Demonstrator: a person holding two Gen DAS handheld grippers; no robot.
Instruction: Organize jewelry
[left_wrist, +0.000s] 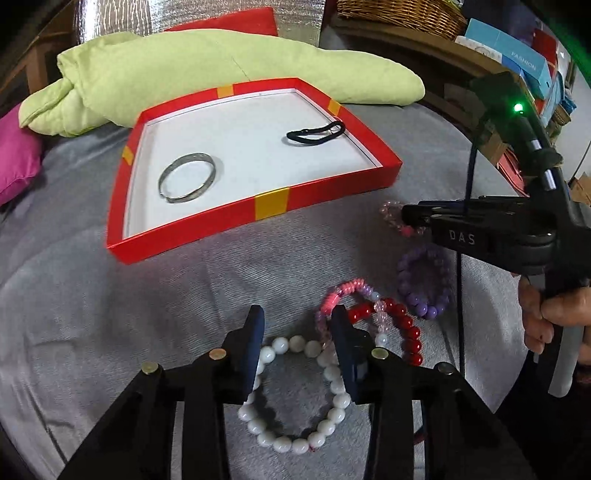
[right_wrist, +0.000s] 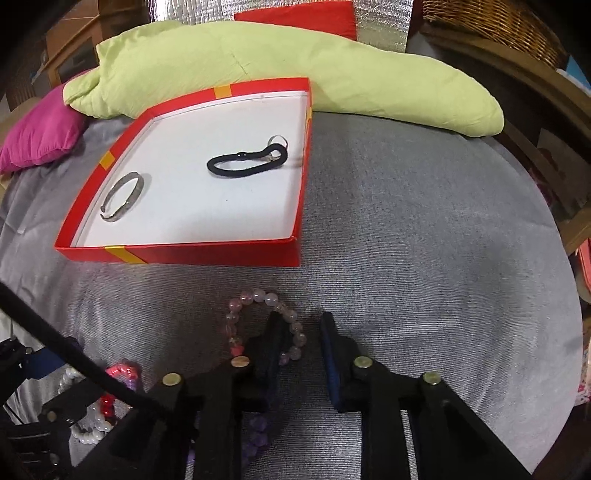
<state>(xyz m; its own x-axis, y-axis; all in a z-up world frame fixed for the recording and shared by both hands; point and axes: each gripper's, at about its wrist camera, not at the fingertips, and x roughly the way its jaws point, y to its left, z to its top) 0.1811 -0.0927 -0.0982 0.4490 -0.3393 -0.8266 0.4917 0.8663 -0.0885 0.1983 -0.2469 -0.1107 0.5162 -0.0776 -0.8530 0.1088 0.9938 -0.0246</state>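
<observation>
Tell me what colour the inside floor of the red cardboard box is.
White; the red cardboard box shows its plain white floor best in the left wrist view.

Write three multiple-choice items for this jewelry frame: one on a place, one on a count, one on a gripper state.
1. Where does the silver bangle lie?
A. on the grey cover
B. inside the red box
C. on the green pillow

2. How many items lie inside the red box?
A. two
B. four
C. none

3. How does the left gripper stand?
A. shut on the white bead bracelet
B. open above the white bead bracelet
C. shut on the silver bangle

Answers: 1 B, the bangle rests on the box's white floor. 2 A, only the bangle and the black hair tie are in it. 3 B, its fingers are spread apart with nothing between them.
</observation>
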